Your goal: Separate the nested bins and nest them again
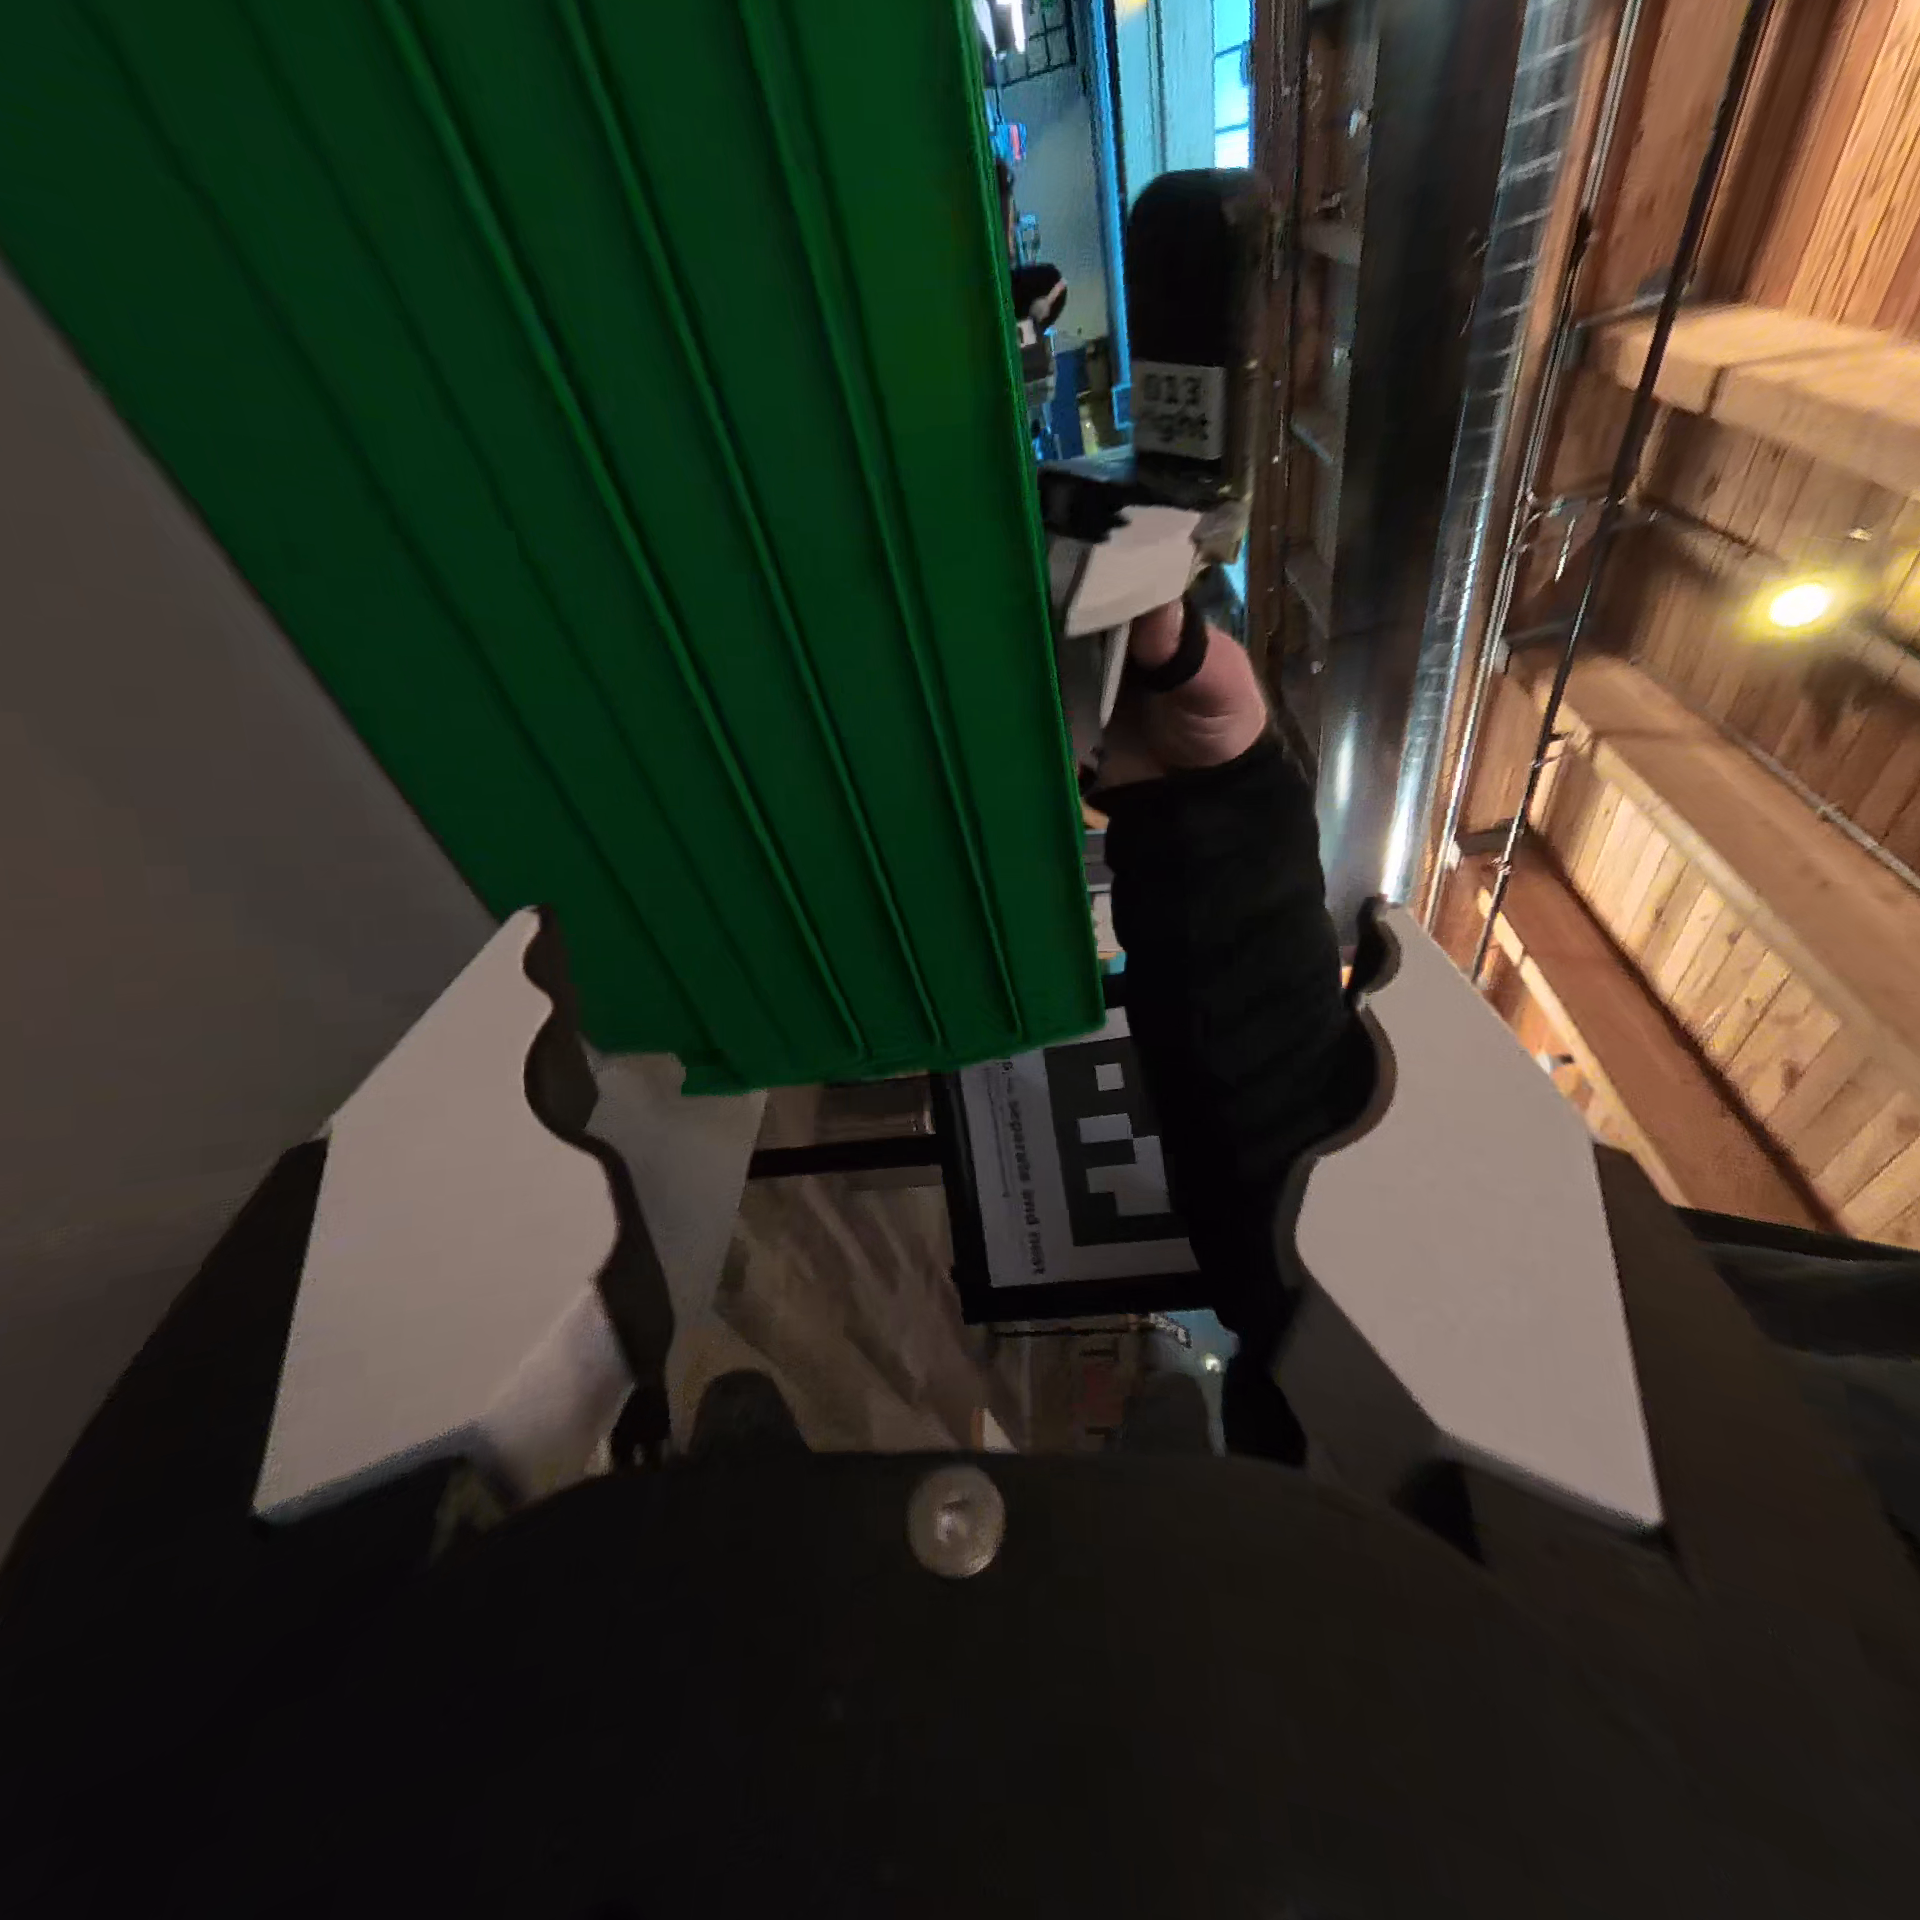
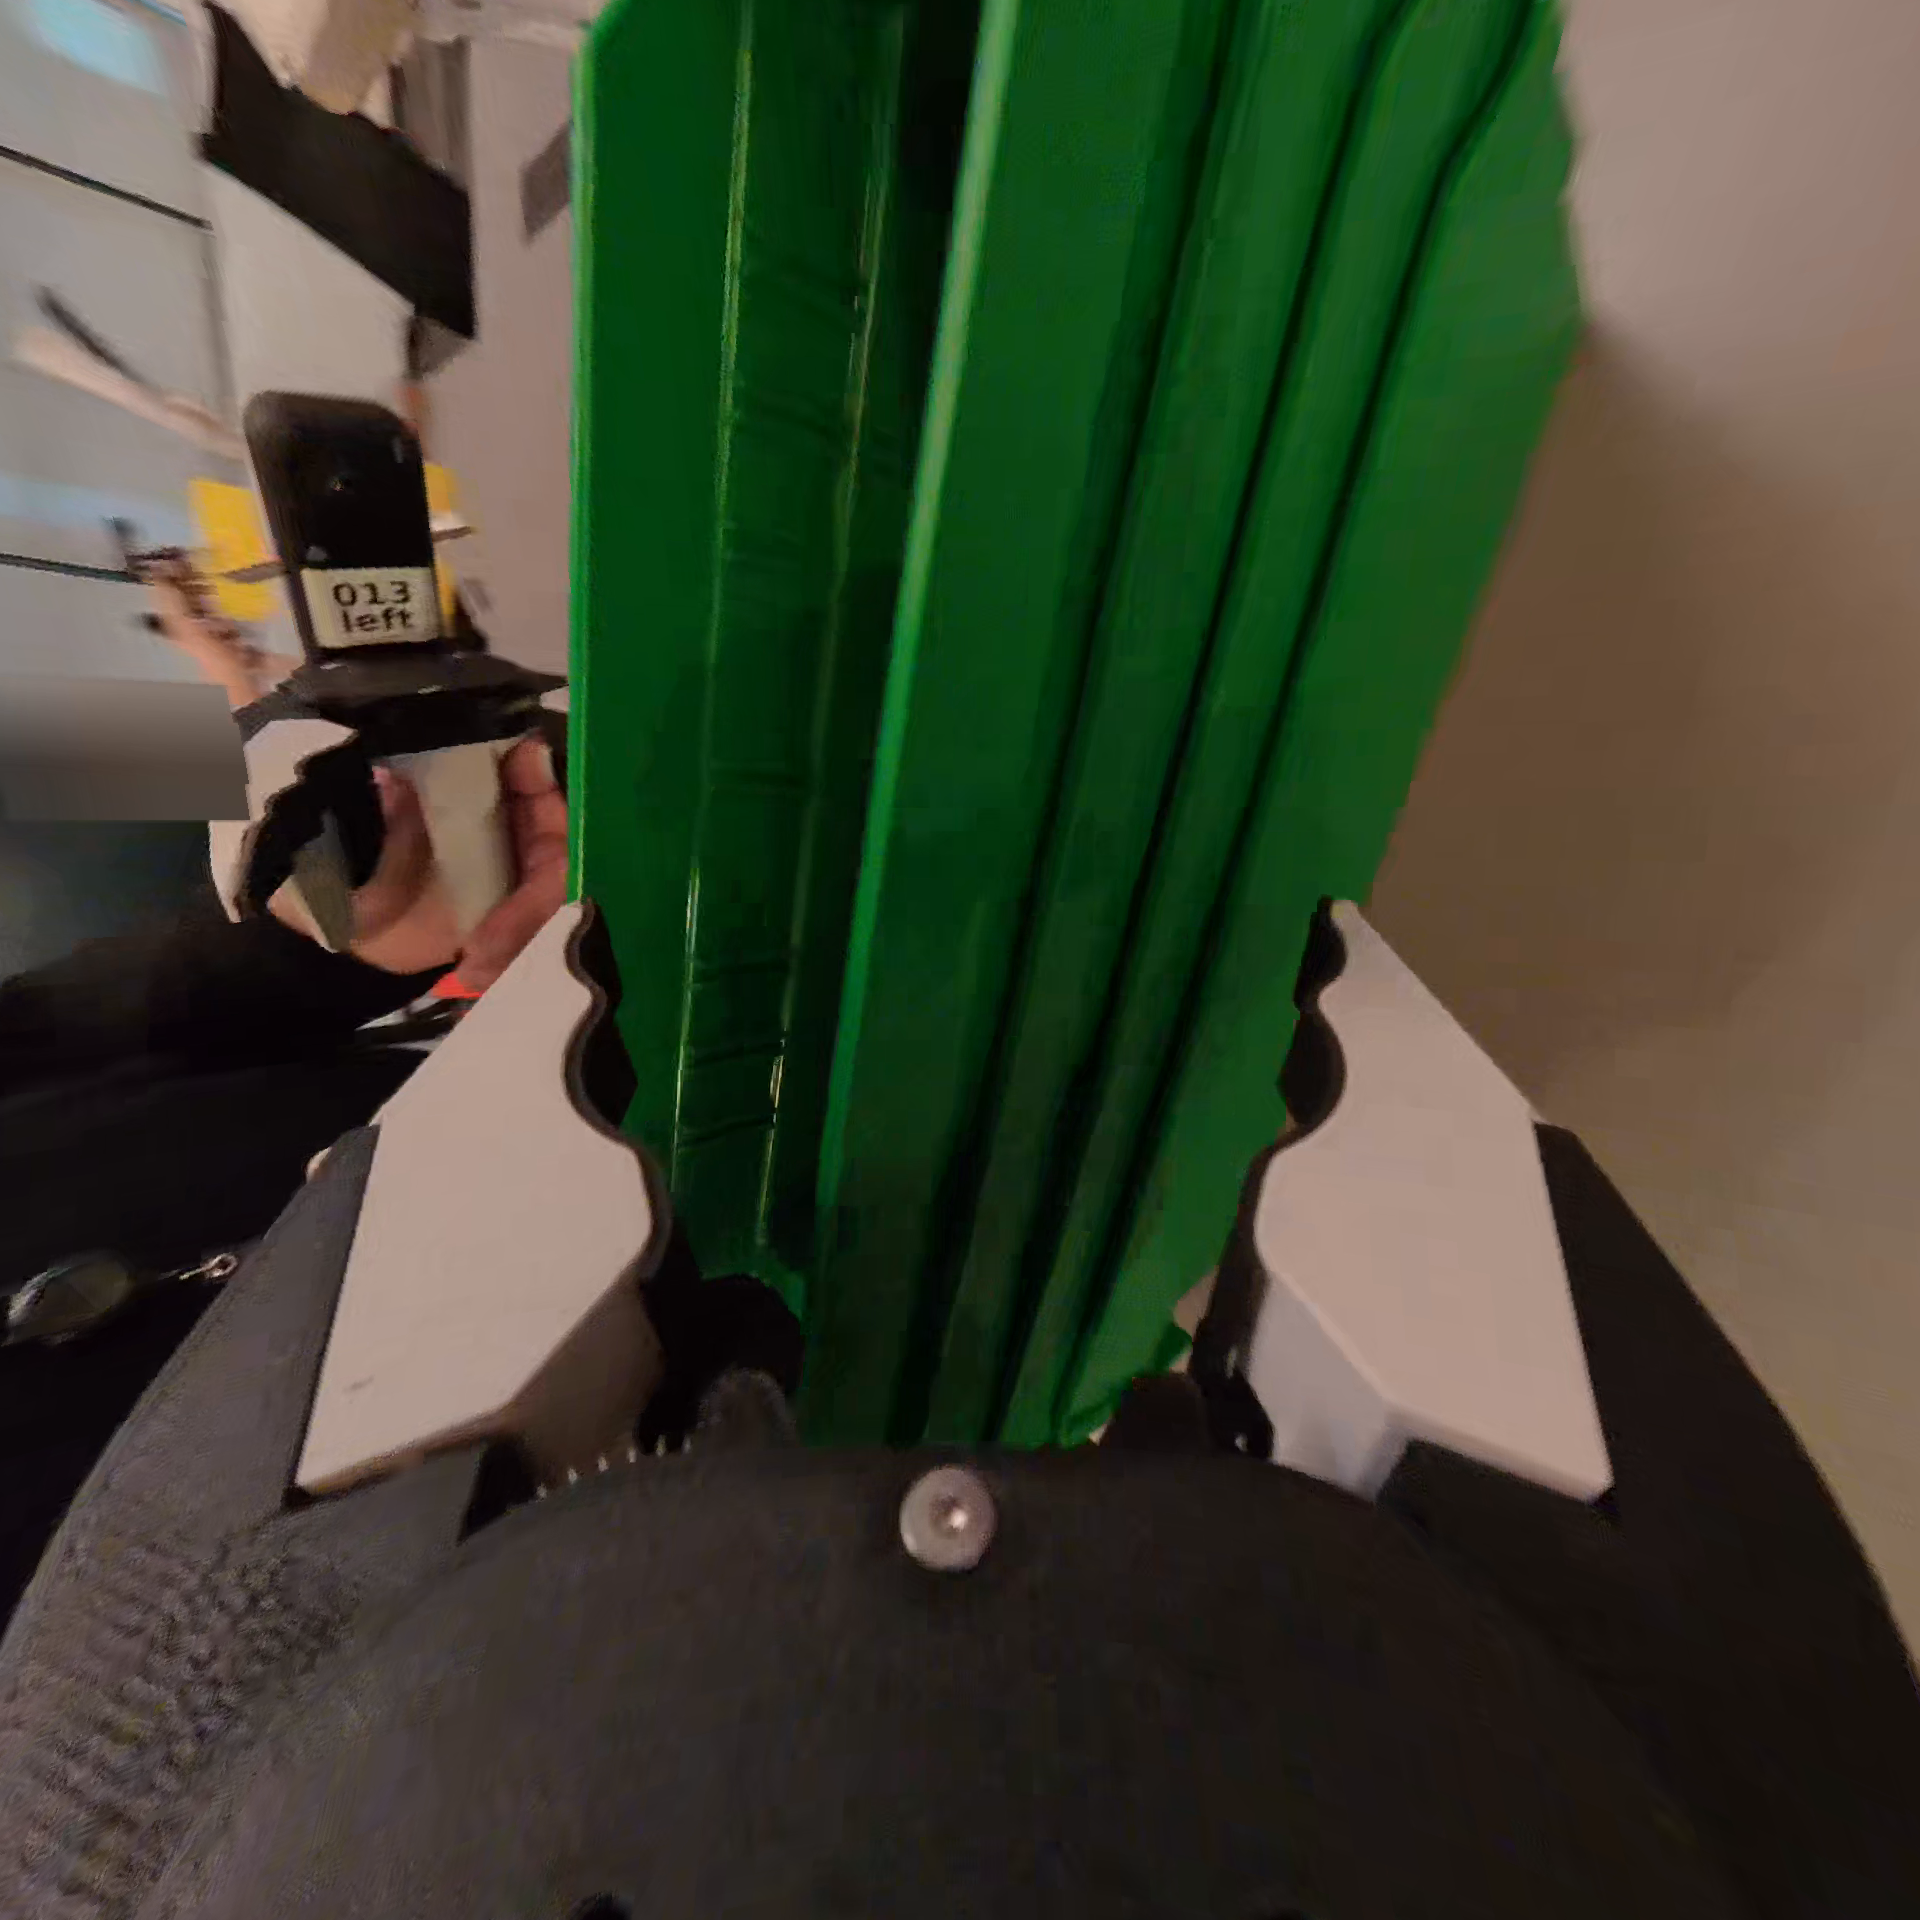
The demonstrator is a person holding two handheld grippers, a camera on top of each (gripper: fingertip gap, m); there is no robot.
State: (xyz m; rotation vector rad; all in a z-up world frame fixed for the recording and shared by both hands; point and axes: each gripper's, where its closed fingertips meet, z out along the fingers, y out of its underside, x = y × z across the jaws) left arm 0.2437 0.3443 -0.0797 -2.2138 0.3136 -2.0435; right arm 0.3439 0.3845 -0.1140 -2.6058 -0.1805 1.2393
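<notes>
A stack of nested green bins [image 1: 623,520] with ribbed rims stands on a pale table [image 1: 156,831]. My left gripper [image 1: 961,925] is open and empty, with the near corner of the stack just past its left fingertip. My right gripper [image 2: 961,909] straddles the rims of the green bins [image 2: 1039,623]. The stack fills the whole gap between the jaws and reaches back to the gripper's base. The right gripper's body [image 1: 1184,416] shows beyond the bins' far edge, with its fingers hidden. The left gripper's body [image 2: 353,540] is off to the left of the stack.
A framed card with a black and white marker [image 1: 1091,1174] stands behind the bins. A person's dark sleeve [image 1: 1226,935] is close to my left gripper. Wooden boards [image 1: 1662,727] lie to the right. The pale table [image 2: 1714,727] runs along the bins' other side.
</notes>
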